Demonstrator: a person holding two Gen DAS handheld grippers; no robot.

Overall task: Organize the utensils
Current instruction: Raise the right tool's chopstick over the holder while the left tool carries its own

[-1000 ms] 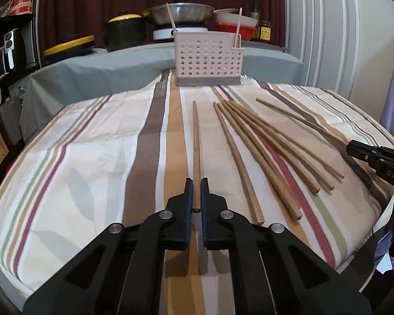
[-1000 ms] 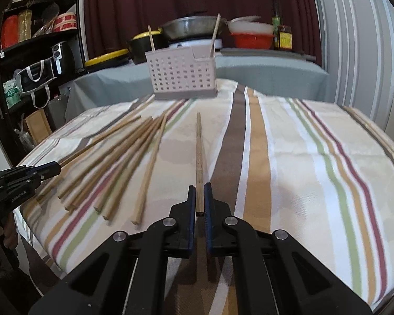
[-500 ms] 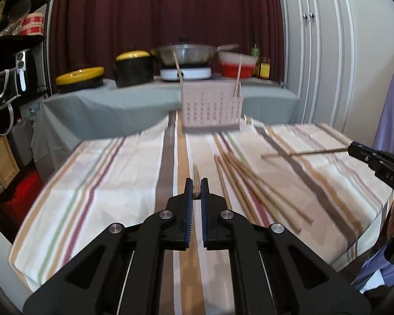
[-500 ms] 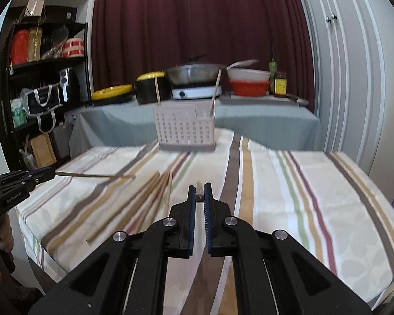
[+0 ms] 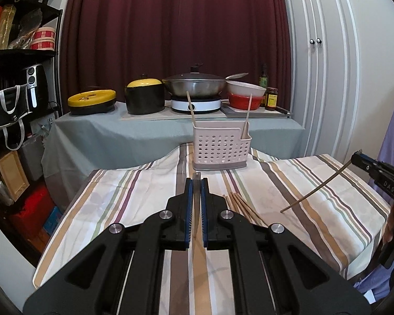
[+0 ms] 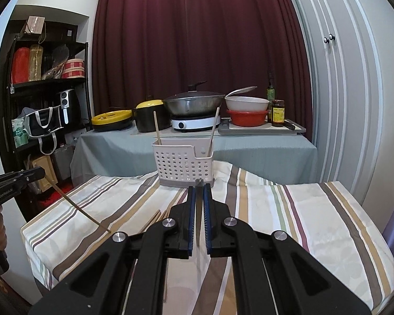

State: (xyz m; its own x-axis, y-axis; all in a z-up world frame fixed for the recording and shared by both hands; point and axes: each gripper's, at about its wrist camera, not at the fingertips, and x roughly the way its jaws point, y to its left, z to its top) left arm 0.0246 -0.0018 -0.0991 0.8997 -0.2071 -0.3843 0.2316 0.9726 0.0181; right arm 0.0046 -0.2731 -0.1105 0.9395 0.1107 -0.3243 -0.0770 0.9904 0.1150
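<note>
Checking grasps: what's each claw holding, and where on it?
Each holds one chopstick near its end: left claw on chopstick, right claw on chopstick.

Right-wrist view: white lettering runs along the black side of the left gripper [image 6: 40, 174], behind its fingers. It reads roughly "GenRobot.AI"; the first letters are small and uncertain.

Left-wrist view: the black body of the right gripper [image 5: 356, 156] carries the raised letters "DAS".

The jar [image 6: 278, 113] on the far counter bears a yellow label, and the dark bottle [image 6: 270, 92] beside it a green one. The print on both is too small to read. The green packet [image 6: 19, 131] on the shelf unit shows white print, also illegible.
</note>
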